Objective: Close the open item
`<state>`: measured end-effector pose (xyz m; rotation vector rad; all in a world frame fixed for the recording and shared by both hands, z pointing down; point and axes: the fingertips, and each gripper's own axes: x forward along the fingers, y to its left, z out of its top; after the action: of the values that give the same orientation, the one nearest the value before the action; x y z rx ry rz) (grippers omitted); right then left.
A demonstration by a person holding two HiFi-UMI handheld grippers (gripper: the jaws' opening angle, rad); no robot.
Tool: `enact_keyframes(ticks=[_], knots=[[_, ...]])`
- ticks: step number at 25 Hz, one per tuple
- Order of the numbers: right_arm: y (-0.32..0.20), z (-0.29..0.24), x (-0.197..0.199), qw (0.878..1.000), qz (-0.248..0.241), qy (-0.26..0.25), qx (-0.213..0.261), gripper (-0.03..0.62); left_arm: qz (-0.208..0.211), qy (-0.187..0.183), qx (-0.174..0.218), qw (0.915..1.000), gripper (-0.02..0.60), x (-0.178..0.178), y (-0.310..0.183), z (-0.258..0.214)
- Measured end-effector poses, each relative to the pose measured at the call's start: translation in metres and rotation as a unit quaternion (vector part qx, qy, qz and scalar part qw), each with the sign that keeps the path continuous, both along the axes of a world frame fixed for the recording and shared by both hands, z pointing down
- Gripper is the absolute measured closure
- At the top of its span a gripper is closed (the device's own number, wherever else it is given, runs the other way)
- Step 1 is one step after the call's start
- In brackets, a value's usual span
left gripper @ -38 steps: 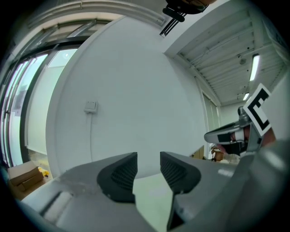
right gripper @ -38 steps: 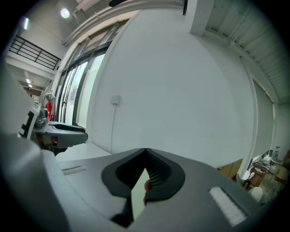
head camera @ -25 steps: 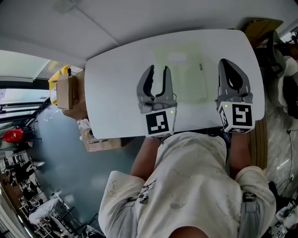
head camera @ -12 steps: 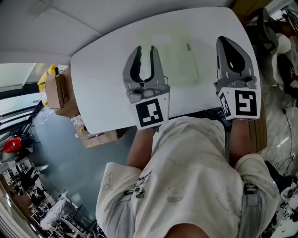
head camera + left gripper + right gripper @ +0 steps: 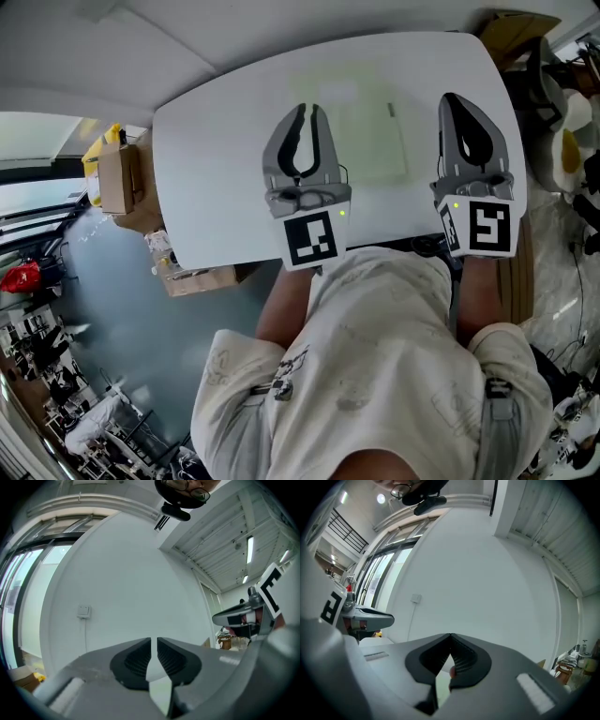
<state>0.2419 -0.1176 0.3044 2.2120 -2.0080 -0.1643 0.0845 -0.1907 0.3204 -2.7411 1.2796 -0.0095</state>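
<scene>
We hold both grippers level above the near part of the table (image 5: 211, 178), touching nothing, so the closing looks not yet begun. The pouch (image 5: 367, 131), pale green and flat, lies at the far middle of the table, between the grippers. The left gripper (image 5: 307, 111) partly covers it from the head view. Its jaws have just been closing and leave a narrow slit with nothing in it. The right gripper (image 5: 457, 101) has its tips together, empty. We judge this a ready stance framing the pouch.
</scene>
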Motion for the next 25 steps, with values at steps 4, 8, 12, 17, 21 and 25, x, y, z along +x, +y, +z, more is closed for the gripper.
enact_keyframes(ticks=[4,8,12,17,21,25], knots=[[-0.005,-0.001,-0.006,1.000,-0.004,-0.001,0.006,0.592,-0.006,-0.007,0.007,0.9999,0.576,-0.007,-0.003,-0.002],[-0.012,-0.001,-0.013,1.000,-0.011,-0.001,0.009,0.592,-0.010,-0.016,0.007,0.9998,0.578,-0.013,-0.007,-0.002],[-0.015,-0.001,-0.014,1.000,-0.013,0.004,0.010,0.592,-0.016,-0.022,0.011,0.9996,0.578,-0.017,-0.010,-0.002],[-0.015,-0.004,-0.014,1.000,-0.014,0.011,0.010,0.592,-0.021,-0.022,0.008,0.9995,0.578,-0.020,-0.011,-0.003],[-0.016,-0.004,-0.013,1.000,-0.015,0.013,0.008,0.592,-0.022,-0.022,0.013,0.9994,0.578,-0.020,-0.011,-0.007],[-0.016,-0.005,-0.013,1.000,-0.014,0.015,0.010,0.592,-0.019,-0.023,0.020,0.9994,0.578,-0.019,-0.011,-0.010]])
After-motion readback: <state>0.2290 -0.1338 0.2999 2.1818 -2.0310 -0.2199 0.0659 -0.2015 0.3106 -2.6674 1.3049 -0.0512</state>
